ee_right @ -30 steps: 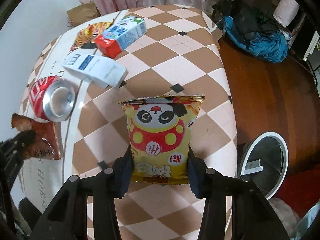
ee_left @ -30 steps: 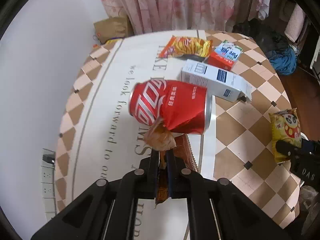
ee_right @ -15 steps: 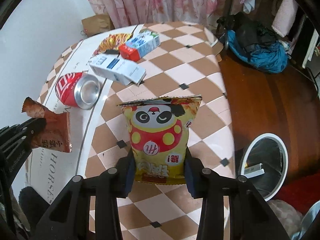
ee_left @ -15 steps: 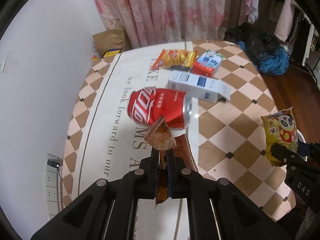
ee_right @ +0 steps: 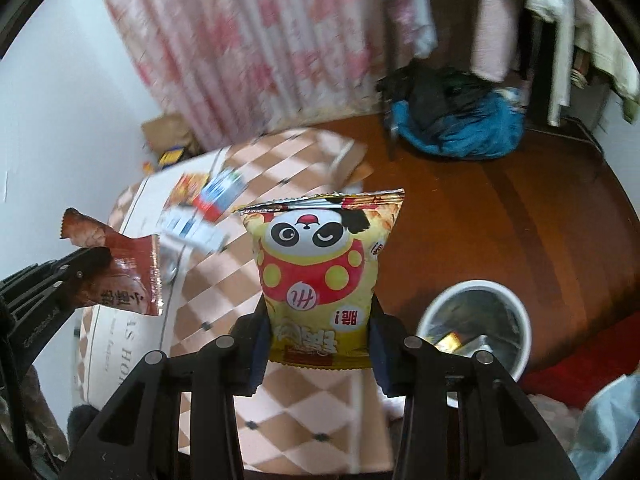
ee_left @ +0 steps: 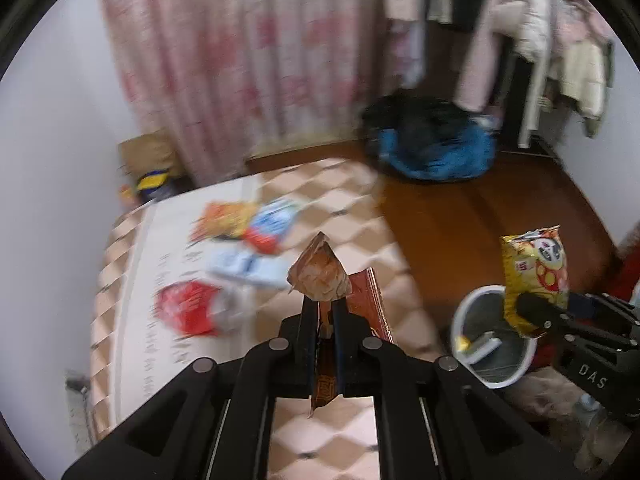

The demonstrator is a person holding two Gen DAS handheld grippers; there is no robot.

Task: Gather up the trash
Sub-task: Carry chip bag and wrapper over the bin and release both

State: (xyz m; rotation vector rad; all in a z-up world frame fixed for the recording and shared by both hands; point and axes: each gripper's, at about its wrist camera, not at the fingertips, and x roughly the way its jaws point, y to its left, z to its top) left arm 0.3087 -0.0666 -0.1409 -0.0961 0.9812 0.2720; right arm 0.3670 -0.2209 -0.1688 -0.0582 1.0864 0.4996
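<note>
My left gripper (ee_left: 325, 316) is shut on a brown snack wrapper (ee_left: 320, 276) and holds it above the table; the wrapper also shows in the right wrist view (ee_right: 116, 276). My right gripper (ee_right: 318, 344) is shut on a yellow panda snack bag (ee_right: 320, 272), held upright in the air; the bag also shows in the left wrist view (ee_left: 534, 276), above a white trash bin (ee_left: 464, 312). The bin (ee_right: 516, 312) stands on the floor right of the table. A red soda can (ee_left: 192, 308), milk cartons (ee_left: 248, 266) and an orange snack bag (ee_left: 224, 220) lie on the table, blurred.
The checkered table (ee_right: 208, 304) stands against a white wall on the left. A blue and black bundle (ee_right: 460, 120) lies on the wooden floor behind. Pink curtains (ee_left: 240, 60) hang at the back and clothes (ee_left: 520, 32) at the right. A brown paper bag (ee_left: 148, 152) sits beside the curtain.
Both grippers have risen and swung right, away from the table, each with its item. The trash bin has come nearer the panda bag. The view is now motion-blurred.
</note>
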